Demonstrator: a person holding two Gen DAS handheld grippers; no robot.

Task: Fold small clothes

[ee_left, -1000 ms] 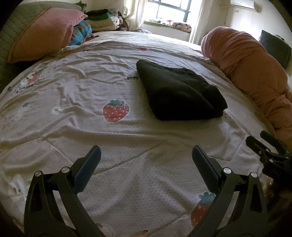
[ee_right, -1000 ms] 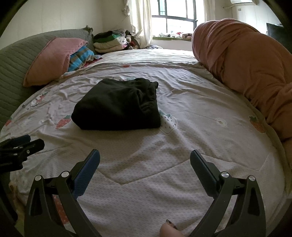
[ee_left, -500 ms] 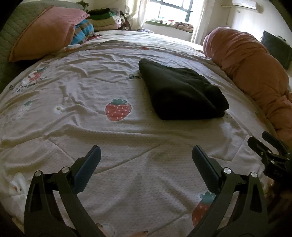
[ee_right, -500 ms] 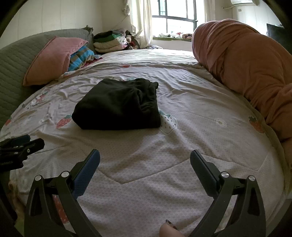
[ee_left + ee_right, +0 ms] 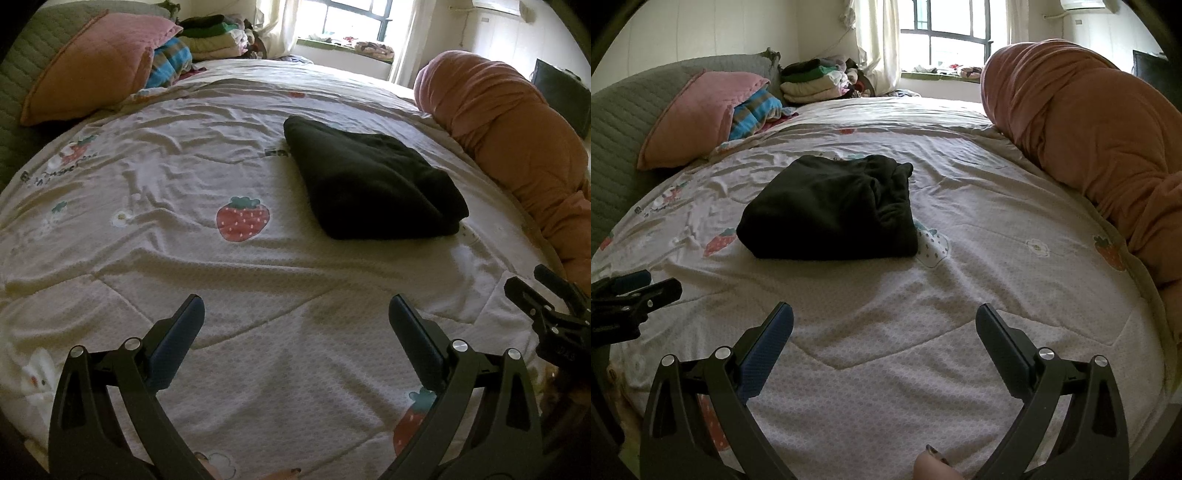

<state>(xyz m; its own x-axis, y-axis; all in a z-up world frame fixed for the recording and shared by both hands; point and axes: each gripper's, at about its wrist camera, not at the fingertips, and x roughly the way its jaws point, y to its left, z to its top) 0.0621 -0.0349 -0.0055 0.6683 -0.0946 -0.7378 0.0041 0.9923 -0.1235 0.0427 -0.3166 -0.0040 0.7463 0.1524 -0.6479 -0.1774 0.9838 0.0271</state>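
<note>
A folded black garment (image 5: pixel 373 188) is seen lying flat near the middle of a strawberry-print bedspread (image 5: pixel 166 258), its rumpled open edges turned toward the window side in the right wrist view (image 5: pixel 831 210). A printed strawberry (image 5: pixel 242 218) is shown just beside it on the cloth. The left gripper (image 5: pixel 295 325) is held low over the near part of the bedspread, fingers spread wide with nothing between them, well apart from the garment. The right gripper (image 5: pixel 884 328) is likewise held with fingers wide and empty, short of the garment's near edge. Only bare, creased bedspread is seen between either gripper and the garment. A long rolled orange duvet (image 5: pixel 1089 140) is banked along the bed's right edge, near the garment but not touching it. A pink pillow (image 5: pixel 92 62) and a blue striped cloth (image 5: pixel 168 62) are propped at the far left against a green quilted headboard (image 5: pixel 624 122), with a stack of folded clothes (image 5: pixel 812 83) beyond, below a curtained window (image 5: pixel 945 33).
</note>
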